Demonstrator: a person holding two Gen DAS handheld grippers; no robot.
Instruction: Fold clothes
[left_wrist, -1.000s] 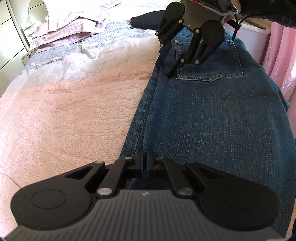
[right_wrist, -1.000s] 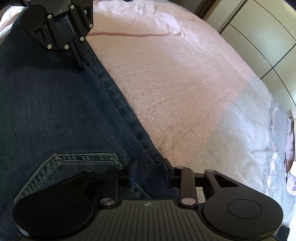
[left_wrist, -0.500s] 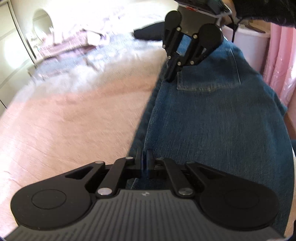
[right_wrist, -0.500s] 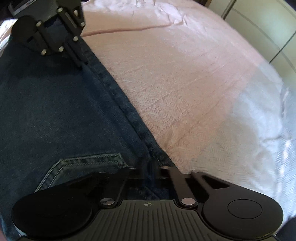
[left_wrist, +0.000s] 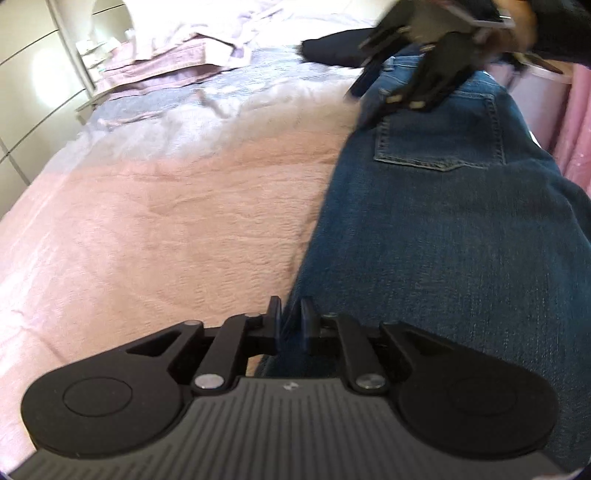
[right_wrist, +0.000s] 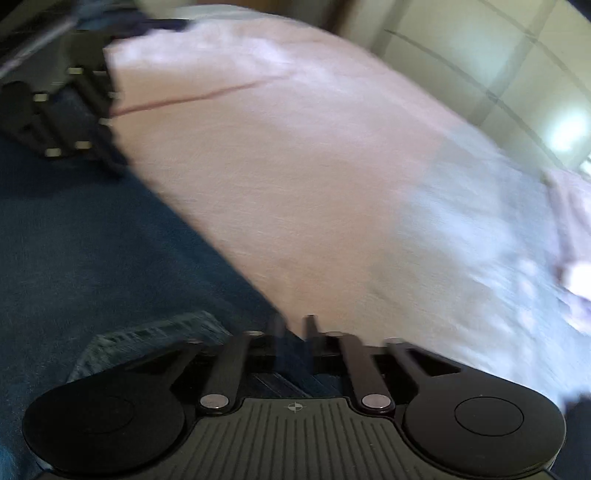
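Denim jeans (left_wrist: 443, 229) lay flat along the right side of the pink bedspread (left_wrist: 166, 221). My left gripper (left_wrist: 290, 314) was easing apart around their near edge; my right gripper (right_wrist: 295, 326) was opening too, denim between its fingers.

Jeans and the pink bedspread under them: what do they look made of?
Jeans: blue denim, matte, judging by the faded weave and tan topstitching around the back pocket. Pink bedspread: soft textured cloth, probably quilted or woven cotton; a faint raised pattern shows, fibre uncertain.
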